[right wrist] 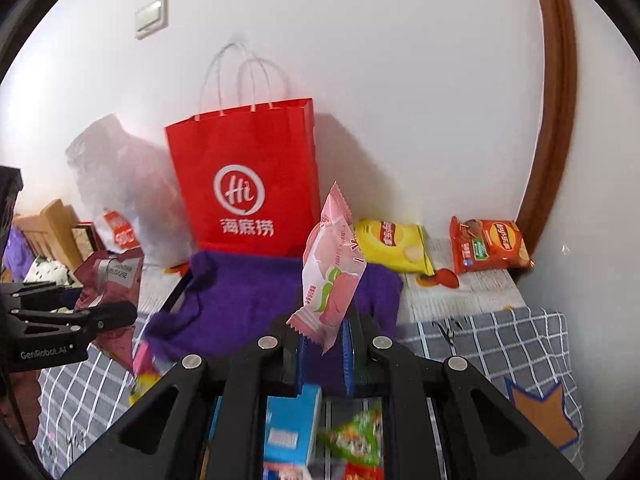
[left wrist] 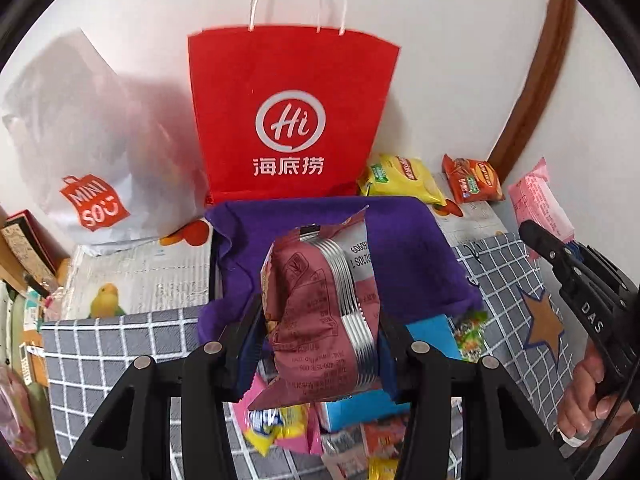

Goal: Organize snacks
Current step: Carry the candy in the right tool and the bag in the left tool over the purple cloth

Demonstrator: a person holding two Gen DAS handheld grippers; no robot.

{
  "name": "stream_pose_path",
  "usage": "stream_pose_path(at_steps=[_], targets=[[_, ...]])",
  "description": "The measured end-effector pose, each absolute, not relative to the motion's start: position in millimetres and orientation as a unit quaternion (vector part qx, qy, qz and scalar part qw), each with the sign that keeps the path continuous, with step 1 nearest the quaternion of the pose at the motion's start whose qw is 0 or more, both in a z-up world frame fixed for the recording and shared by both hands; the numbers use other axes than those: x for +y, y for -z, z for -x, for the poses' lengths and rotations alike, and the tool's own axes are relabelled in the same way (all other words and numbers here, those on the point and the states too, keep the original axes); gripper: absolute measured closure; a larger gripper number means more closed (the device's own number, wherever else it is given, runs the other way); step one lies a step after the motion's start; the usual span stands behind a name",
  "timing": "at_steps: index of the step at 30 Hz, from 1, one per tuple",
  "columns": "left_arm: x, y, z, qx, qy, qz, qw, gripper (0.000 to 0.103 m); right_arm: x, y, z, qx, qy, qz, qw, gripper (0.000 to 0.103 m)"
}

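Note:
My left gripper (left wrist: pixel 320 320) is shut on a maroon and silver snack packet (left wrist: pixel 320 312), held upright above a purple cloth (left wrist: pixel 400 248) and a pile of small snacks (left wrist: pixel 288 428). My right gripper (right wrist: pixel 324 332) is shut on a pink wrapped snack (right wrist: pixel 332 272), its top pointing up. The maroon packet (right wrist: pixel 112 276) and left gripper (right wrist: pixel 132 314) show at the left of the right wrist view. The right gripper's body (left wrist: pixel 576 276) and pink snack (left wrist: pixel 540 204) appear at the right edge of the left wrist view. A yellow chip bag (right wrist: pixel 392 244) and an orange chip bag (right wrist: pixel 488 244) lie by the wall.
A red paper bag (left wrist: pixel 292 116) stands against the white wall behind the purple cloth. A white plastic bag (left wrist: pixel 100 184) sits to its left. A grey checked cloth (right wrist: pixel 500 344) with a star patch covers the near surface. A blue box (right wrist: pixel 292 428) and green candy (right wrist: pixel 356 436) lie below.

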State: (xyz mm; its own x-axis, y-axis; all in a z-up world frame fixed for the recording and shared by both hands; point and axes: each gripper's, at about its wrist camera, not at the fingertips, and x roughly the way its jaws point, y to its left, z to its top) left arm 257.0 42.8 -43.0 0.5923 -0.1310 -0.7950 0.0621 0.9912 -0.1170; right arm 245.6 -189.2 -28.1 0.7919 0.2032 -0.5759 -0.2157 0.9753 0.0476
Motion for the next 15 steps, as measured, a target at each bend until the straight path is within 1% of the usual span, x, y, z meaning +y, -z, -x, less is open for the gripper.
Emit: stream_pose_path(at_steps=[9,15], targets=[[44,54,-323,0.451,0.047,0.022,0.891,0.057,-186,47,-319,0.322,-0.098,0.024,0.941,0.089],[45,82,-356,0.466,0.049,0.027,0.883,0.057,-184,71,-357,0.347,-0.101,0.033,0.932,0.089]])
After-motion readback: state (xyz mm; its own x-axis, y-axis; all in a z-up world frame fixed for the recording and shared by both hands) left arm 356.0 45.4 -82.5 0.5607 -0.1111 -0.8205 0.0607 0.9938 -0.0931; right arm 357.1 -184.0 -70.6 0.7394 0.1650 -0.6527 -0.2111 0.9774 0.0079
